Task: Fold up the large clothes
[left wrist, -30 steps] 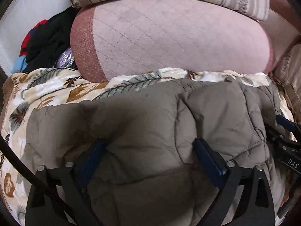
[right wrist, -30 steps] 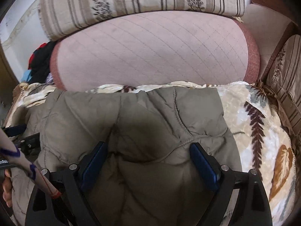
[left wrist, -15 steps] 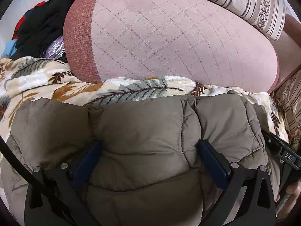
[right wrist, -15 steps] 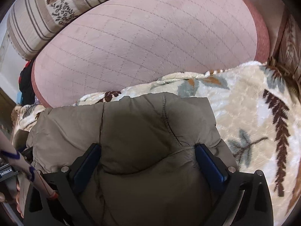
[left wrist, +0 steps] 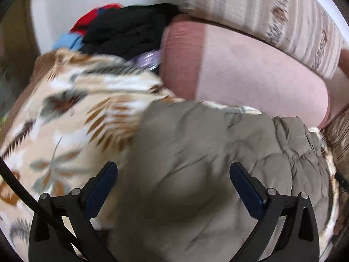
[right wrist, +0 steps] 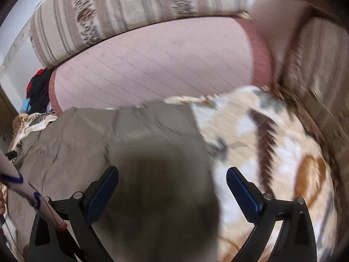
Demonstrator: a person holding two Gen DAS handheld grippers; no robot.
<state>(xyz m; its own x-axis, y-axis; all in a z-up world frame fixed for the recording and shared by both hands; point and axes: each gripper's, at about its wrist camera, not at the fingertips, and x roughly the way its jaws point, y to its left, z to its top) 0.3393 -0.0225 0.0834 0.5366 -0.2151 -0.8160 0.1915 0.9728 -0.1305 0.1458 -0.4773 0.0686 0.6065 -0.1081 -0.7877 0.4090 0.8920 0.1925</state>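
An olive-brown quilted jacket lies folded on a leaf-patterned blanket on a sofa. It also shows in the right wrist view. My left gripper is open above the jacket's left edge, with nothing between its blue pads. My right gripper is open above the jacket's right edge, with nothing in it. Both views are blurred by motion.
A pink quilted cushion and a striped cushion stand behind the jacket. A pile of black, red and blue clothes lies at the back left. The sofa arm rises at the right.
Both grippers have pulled back and up from the jacket. The left view swung left and the right view swung right, so more blanket shows beside the jacket.
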